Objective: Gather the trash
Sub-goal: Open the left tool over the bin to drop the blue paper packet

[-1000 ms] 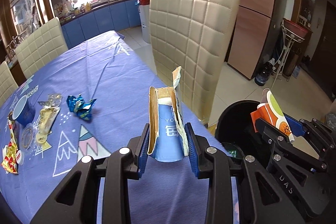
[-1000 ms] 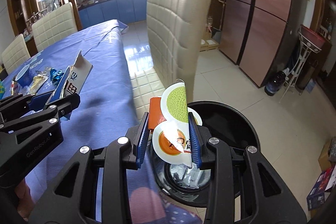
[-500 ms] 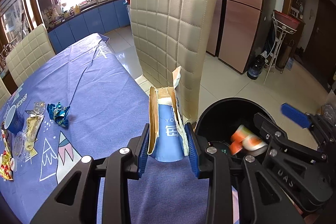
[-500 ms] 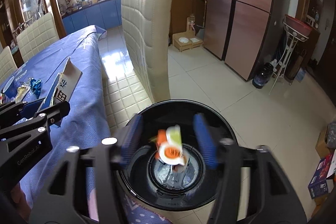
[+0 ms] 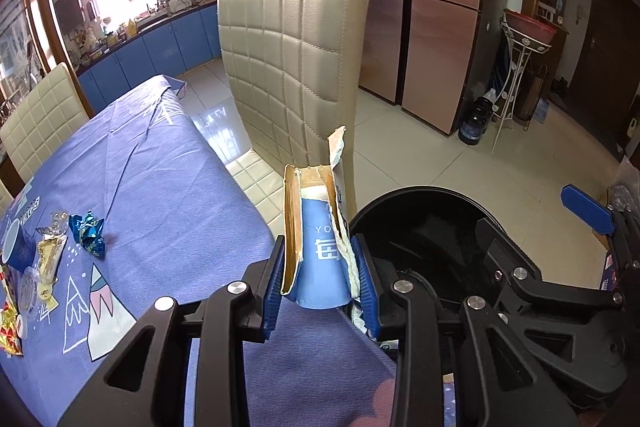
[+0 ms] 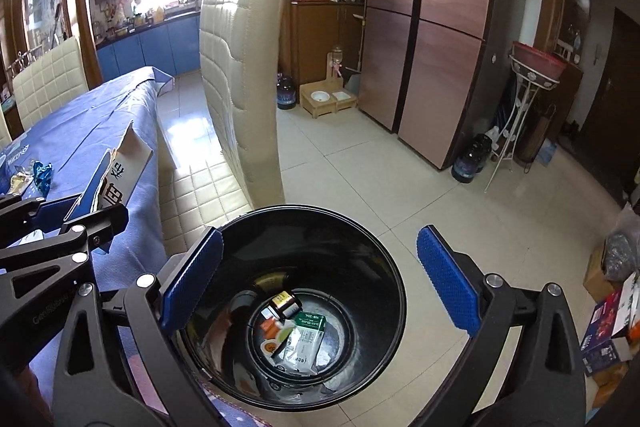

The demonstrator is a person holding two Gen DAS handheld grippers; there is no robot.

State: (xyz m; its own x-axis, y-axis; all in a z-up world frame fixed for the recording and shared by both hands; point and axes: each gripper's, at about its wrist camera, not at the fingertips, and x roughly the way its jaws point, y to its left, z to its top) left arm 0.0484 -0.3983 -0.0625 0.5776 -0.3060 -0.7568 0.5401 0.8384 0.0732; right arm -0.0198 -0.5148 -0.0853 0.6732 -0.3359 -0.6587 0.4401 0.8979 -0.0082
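My left gripper (image 5: 318,283) is shut on a torn blue and white carton (image 5: 318,247), held upright at the table's near right corner beside the black bin (image 5: 420,211). The carton (image 6: 120,171) also shows at the left of the right wrist view. My right gripper (image 6: 316,283) hangs over the bin (image 6: 392,267), its jaws opening wide with nothing between them. The orange and green wrapper (image 6: 276,339) lies at the bin's bottom among other rubbish. More wrappers, one of blue foil (image 5: 88,233), lie on the blue tablecloth (image 5: 160,195).
A cream padded chair (image 5: 296,47) stands between the table and the bin. A blue cup (image 5: 14,247) sits near the wrappers at the table's left. Tiled floor spreads right toward a copper fridge (image 6: 440,39), a metal stand (image 6: 528,99) and boxes (image 6: 612,327).
The right gripper opened and the orange and green wrapper fell into the bin. Both grippers shifted right toward the bin, the left still clamping the carton.
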